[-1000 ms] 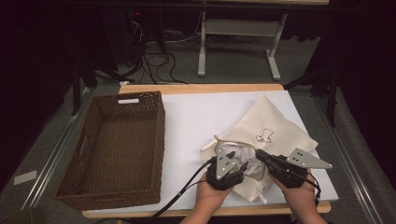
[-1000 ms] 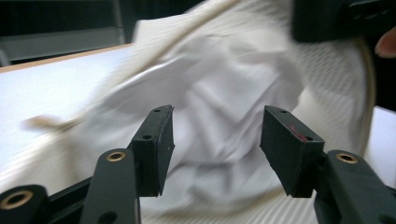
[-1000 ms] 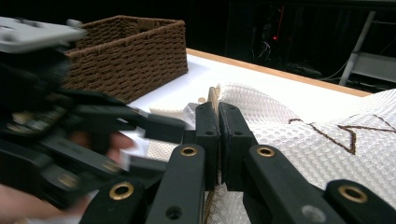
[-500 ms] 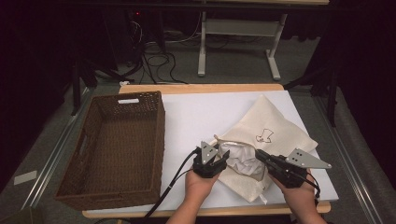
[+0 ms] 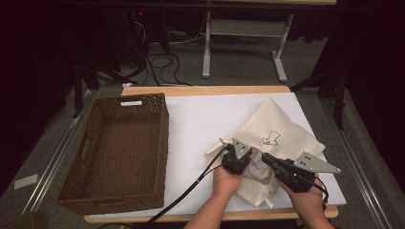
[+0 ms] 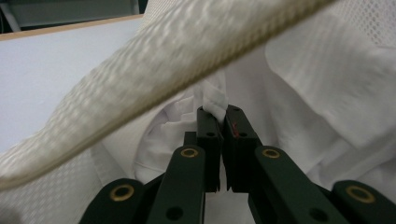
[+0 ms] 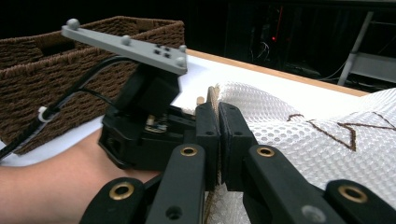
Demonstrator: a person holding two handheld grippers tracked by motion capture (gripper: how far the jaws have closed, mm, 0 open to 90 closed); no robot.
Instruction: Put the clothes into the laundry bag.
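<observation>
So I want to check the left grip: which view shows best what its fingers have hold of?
The left gripper view: its fingers pinch a fold of white cloth inside the mesh bag. The high view shows the left gripper at the bag's opening, the cloth tiny. The right gripper view shows its body, not the cloth.

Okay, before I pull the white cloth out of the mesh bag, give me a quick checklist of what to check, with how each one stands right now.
1. Left gripper shut on the white crumpled cloth: ok; its jaws have just closed, with a fold pinched at their tips.
2. Right gripper clamped on the cream mesh laundry bag at its edge: ok.
3. Bag mouth open wide enough for the cloth to pass: cannot tell.
4. The bag's cream band clear of the left gripper: ok, it crosses above.
5. Brown woven wicker basket ready to receive: ok, nothing in it.
</observation>
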